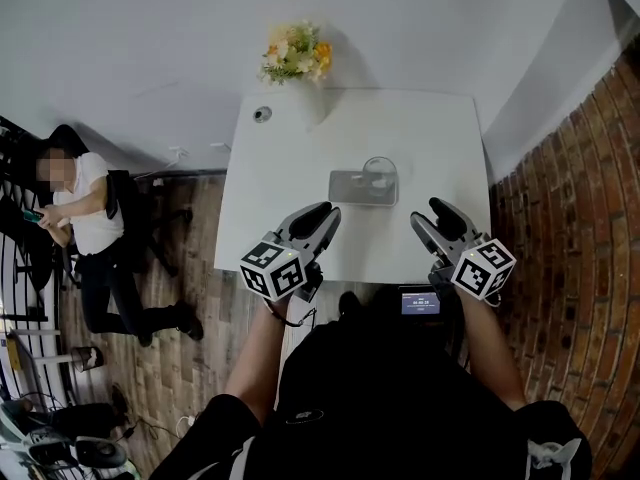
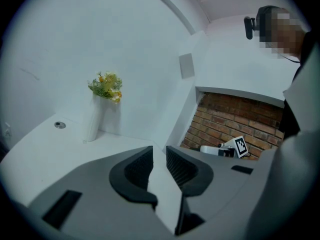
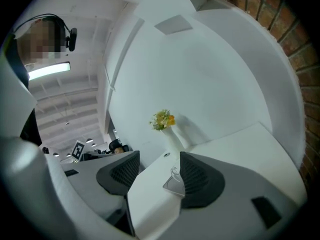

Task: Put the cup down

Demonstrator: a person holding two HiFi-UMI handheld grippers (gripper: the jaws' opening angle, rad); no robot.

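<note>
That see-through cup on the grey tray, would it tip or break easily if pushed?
The cup looks like clear glass, so it is probably slippery and breakable. It seems low and upright on the grey tray, so a push would likelier slide it than tip it.

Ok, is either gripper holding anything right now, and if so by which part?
Nothing is held. The left gripper and right gripper both have empty jaws, standing apart; the cup sits on its tray on the table.
</note>
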